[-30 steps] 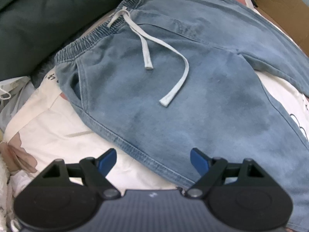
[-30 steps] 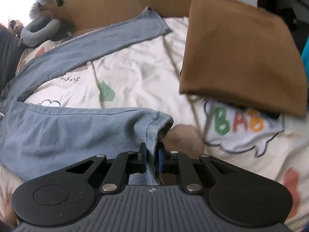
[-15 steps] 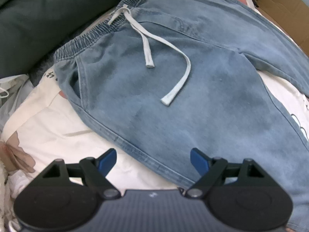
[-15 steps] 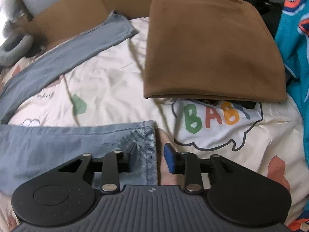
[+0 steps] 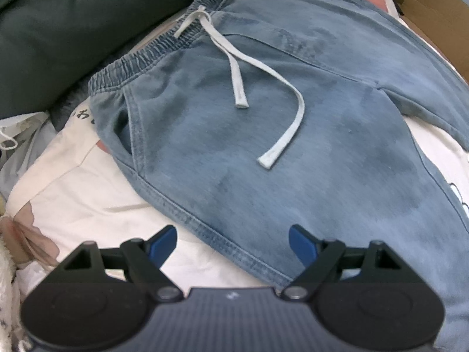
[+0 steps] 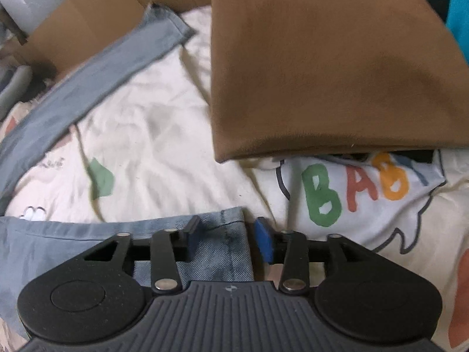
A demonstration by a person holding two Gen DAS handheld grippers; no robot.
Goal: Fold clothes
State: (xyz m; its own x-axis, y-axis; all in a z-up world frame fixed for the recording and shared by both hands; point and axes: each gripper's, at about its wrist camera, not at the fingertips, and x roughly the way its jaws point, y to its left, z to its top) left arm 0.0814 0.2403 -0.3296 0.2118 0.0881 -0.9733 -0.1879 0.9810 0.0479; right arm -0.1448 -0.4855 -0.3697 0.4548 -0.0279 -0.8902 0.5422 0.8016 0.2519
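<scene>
the one pair of blue jeans lies flat on the bed sheet, spread out, likely so it can be folded. the right gripper has just been opening, with the leg end loose between its jaws. the left gripper hangs wide open, holding nothing, and one brown cloth sits folded nearby.

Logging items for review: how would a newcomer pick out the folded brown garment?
Start from the cream cartoon-print bedsheet with the coloured letters. The brown garment lies folded just above those letters. Unlike the blue jeans spread beside it, it is plain brown and neatly folded.
</scene>
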